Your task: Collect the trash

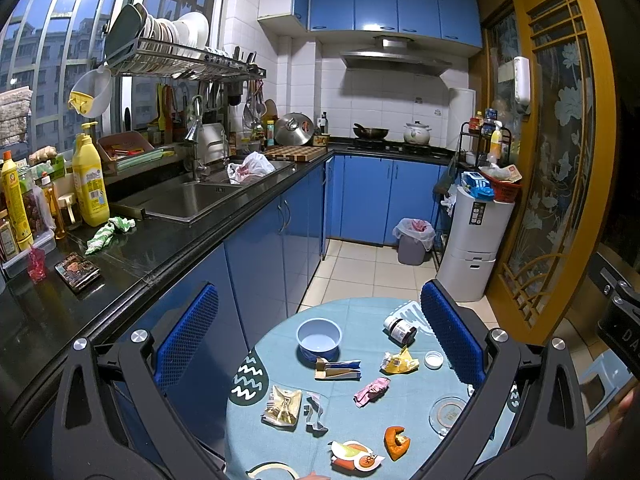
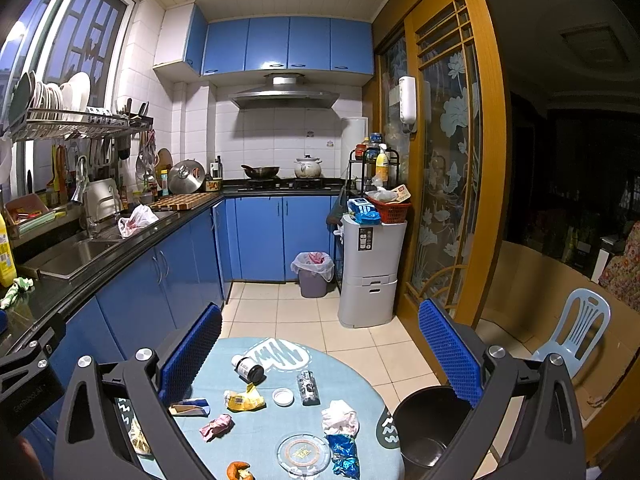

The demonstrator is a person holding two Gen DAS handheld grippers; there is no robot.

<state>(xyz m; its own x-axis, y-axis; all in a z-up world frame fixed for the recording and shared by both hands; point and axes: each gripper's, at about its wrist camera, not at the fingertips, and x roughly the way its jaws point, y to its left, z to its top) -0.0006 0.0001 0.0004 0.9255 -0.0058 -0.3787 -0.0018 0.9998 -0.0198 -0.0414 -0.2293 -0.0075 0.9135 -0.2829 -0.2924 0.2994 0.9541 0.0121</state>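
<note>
Left wrist view, jaws: the left gripper (image 1: 320, 340) hangs above the near edge of the round surface (image 1: 280, 360), its jaws spread wide and holding nothing.
Left wrist view, trash: scraps lie scattered between and below the jaws. There is a folded carton scrap (image 1: 337, 369), a yellow wrapper (image 1: 399, 362), a pink wrapper (image 1: 372, 389), a gold foil packet (image 1: 282, 405) and a clear crumpled strip (image 1: 316, 412).
Left wrist view, not trash by my guess: the blue bowl (image 1: 319, 338) and the dark jar (image 1: 399, 329) lying on its side.
Left wrist view, key relation: the carton scrap sits nearly on this gripper's midline, its long axis running left to right, across the line of approach.

Right wrist view, jaws: the right gripper (image 2: 320, 356) is also spread and empty, well above the cloth.
Right wrist view, trash: a white crumpled tissue (image 2: 340, 417) and a blue foil wrapper (image 2: 343, 454) lie right of centre. The pink wrapper (image 2: 216, 426) and the yellow wrapper (image 2: 244, 399) lie towards the left jaw.
Right wrist view, bin: a black bin (image 2: 430, 424) stands on the floor just beside the surface's right edge, partly behind the right jaw.
Right wrist view, key relation: tissue and blue foil lie nearest the bin, so I'd judge them the right hand's pick.
</note>
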